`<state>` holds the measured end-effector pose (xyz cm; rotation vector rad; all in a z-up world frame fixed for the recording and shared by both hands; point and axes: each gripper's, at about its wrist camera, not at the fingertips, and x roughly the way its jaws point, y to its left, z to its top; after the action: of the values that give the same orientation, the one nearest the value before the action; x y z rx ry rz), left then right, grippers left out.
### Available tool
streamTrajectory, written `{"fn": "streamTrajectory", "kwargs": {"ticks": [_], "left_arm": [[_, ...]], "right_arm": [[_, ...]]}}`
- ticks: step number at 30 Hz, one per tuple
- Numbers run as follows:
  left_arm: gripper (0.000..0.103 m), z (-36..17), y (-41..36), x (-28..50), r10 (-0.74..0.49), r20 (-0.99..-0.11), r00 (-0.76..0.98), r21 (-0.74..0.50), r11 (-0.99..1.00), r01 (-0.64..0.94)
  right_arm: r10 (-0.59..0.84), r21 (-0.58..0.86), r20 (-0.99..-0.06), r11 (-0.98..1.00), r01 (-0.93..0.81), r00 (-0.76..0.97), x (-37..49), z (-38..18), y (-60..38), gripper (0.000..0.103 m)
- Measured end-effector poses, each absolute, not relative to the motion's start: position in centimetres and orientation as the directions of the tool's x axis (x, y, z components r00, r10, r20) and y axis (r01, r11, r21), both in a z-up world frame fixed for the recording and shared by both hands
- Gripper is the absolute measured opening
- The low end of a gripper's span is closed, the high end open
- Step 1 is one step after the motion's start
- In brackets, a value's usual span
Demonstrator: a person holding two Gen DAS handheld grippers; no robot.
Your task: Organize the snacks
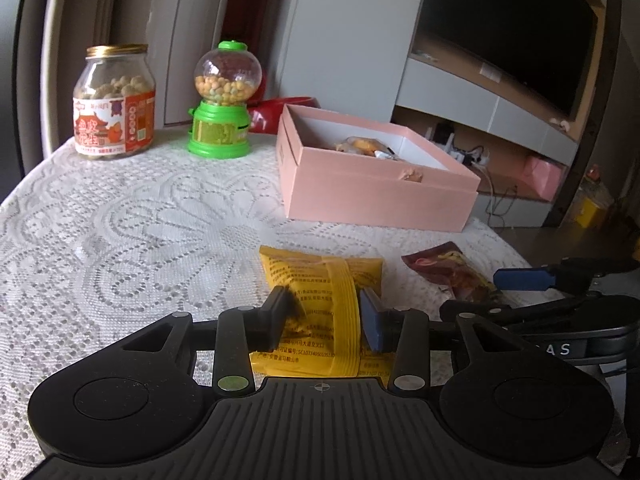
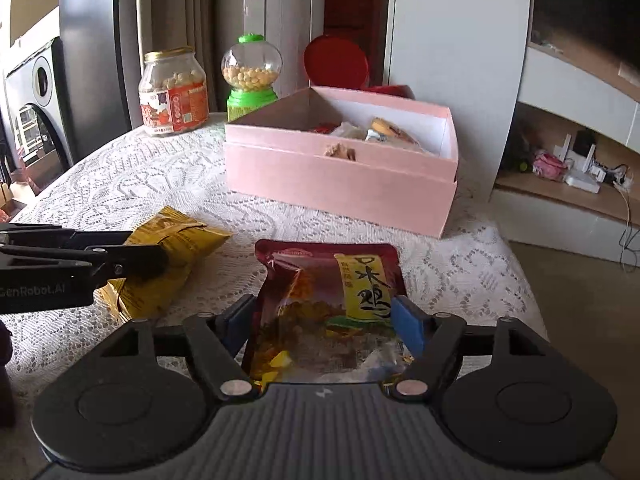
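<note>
A yellow snack packet [image 1: 320, 304] lies on the lace tablecloth; my left gripper [image 1: 326, 314] is shut on it, pads pressing both sides. It also shows in the right wrist view [image 2: 168, 256], with the left gripper [image 2: 156, 258] on it. A dark red snack pouch [image 2: 324, 312] lies between the fingers of my right gripper [image 2: 320, 326], which is shut on it. In the left wrist view the pouch [image 1: 452, 270] lies right of the yellow packet. An open pink box [image 1: 376, 196], also in the right wrist view [image 2: 340, 184], holds several wrapped snacks.
A glass jar of nuts [image 1: 114, 100] and a green candy dispenser [image 1: 222, 100] stand at the table's far side. A red lidded container [image 2: 340, 64] sits behind the box. The table edge [image 2: 516, 264] drops off at right; a TV shelf [image 2: 568, 184] stands beyond.
</note>
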<state>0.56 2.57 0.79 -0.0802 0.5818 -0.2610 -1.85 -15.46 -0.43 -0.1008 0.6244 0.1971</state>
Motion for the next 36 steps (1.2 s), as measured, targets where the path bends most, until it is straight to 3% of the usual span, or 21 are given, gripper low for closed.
{"fn": "streamTrajectory", "kwargs": {"ticks": [4, 15, 36], "left_arm": [[0.047, 0.8, 2.3, 0.6, -0.255, -0.536, 0.805, -0.131, 0.967, 0.22], [0.048, 0.5, 3.2, 0.7, -0.282, -0.531, 0.799, -0.194, 0.958, 0.21], [0.049, 0.5, 3.2, 0.9, -0.283, -0.537, 0.795, -0.188, 0.959, 0.214]], "right_arm": [[0.113, -0.073, -0.606, 0.978, -0.196, 0.788, -1.4, -0.7, -14.7, 0.083], [0.132, -0.008, -0.628, 0.984, -0.176, 0.767, -0.6, -0.9, -15.9, 0.089], [0.136, -0.004, -0.634, 0.984, -0.179, 0.761, -0.6, -0.9, -15.9, 0.091]]}}
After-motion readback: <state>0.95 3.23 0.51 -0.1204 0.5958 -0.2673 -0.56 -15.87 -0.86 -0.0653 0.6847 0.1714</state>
